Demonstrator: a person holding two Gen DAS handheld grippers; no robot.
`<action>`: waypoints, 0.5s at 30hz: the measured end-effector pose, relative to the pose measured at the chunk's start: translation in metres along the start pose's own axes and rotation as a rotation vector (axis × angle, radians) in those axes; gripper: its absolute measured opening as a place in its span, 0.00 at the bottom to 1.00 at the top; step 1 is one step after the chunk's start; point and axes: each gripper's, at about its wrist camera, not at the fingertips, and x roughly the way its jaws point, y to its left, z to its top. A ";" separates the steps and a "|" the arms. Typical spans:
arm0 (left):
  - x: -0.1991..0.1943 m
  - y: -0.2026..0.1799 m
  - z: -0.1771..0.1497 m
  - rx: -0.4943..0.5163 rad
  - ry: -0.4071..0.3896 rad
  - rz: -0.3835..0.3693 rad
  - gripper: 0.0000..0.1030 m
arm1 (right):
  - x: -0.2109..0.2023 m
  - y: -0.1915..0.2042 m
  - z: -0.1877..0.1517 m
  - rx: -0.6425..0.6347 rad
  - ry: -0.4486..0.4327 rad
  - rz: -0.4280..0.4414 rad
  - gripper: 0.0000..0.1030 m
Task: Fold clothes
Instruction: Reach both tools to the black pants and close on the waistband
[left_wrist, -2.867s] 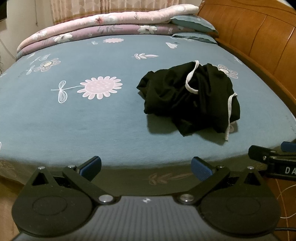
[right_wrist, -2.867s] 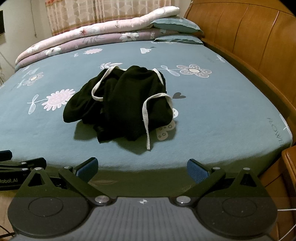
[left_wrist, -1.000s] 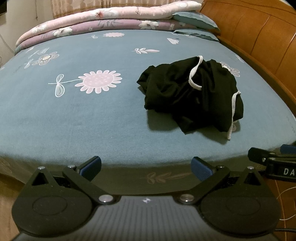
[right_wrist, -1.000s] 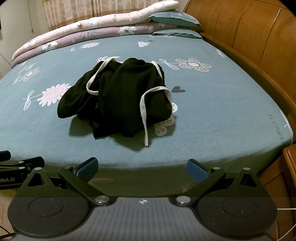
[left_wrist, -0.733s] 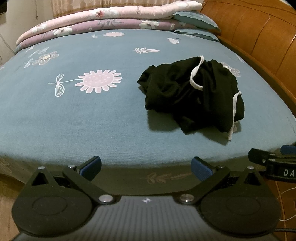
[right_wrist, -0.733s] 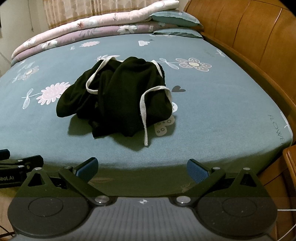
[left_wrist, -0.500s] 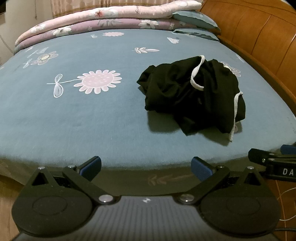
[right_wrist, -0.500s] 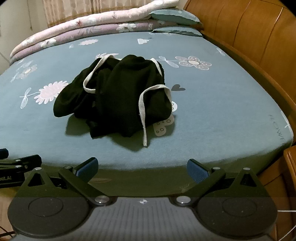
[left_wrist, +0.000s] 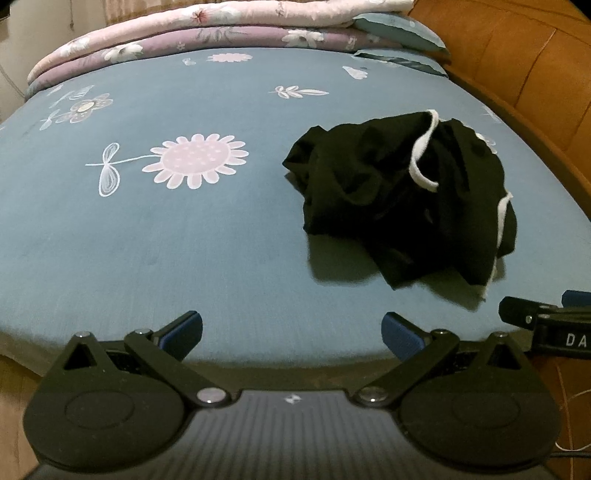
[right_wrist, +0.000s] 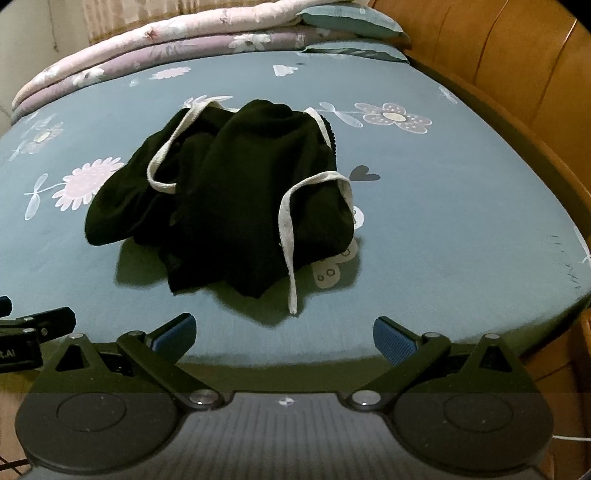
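Observation:
A crumpled black garment (left_wrist: 402, 195) (right_wrist: 236, 199) with white trim bands (right_wrist: 286, 221) lies in a heap on the blue flowered bed sheet (left_wrist: 184, 229), near the bed's front edge. My left gripper (left_wrist: 291, 332) is open at the front edge, left of and short of the heap, with nothing between its blue pads. My right gripper (right_wrist: 284, 334) is open too, just in front of the heap, with a white band end hanging close ahead of it. The right gripper's finger (left_wrist: 546, 325) shows at the right edge of the left wrist view.
Folded pink and purple quilts (left_wrist: 207, 29) and teal pillows (right_wrist: 347, 22) are stacked along the far side of the bed. A wooden headboard (right_wrist: 517, 66) runs along the right. Open sheet (right_wrist: 461, 206) lies left and right of the heap.
Both grippers have moved forward and slightly up over the bed's front edge toward the garment, which looms larger. Both stay open. The garment has not moved.

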 end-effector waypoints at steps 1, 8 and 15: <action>0.003 0.000 0.002 0.001 0.001 0.000 0.99 | 0.003 0.000 0.002 0.003 0.002 0.000 1.00; 0.021 0.003 0.017 0.008 0.018 -0.006 0.99 | 0.023 0.000 0.018 0.020 0.021 0.002 1.00; 0.041 0.010 0.041 0.010 0.051 -0.009 0.99 | 0.040 0.002 0.043 0.027 0.032 -0.013 1.00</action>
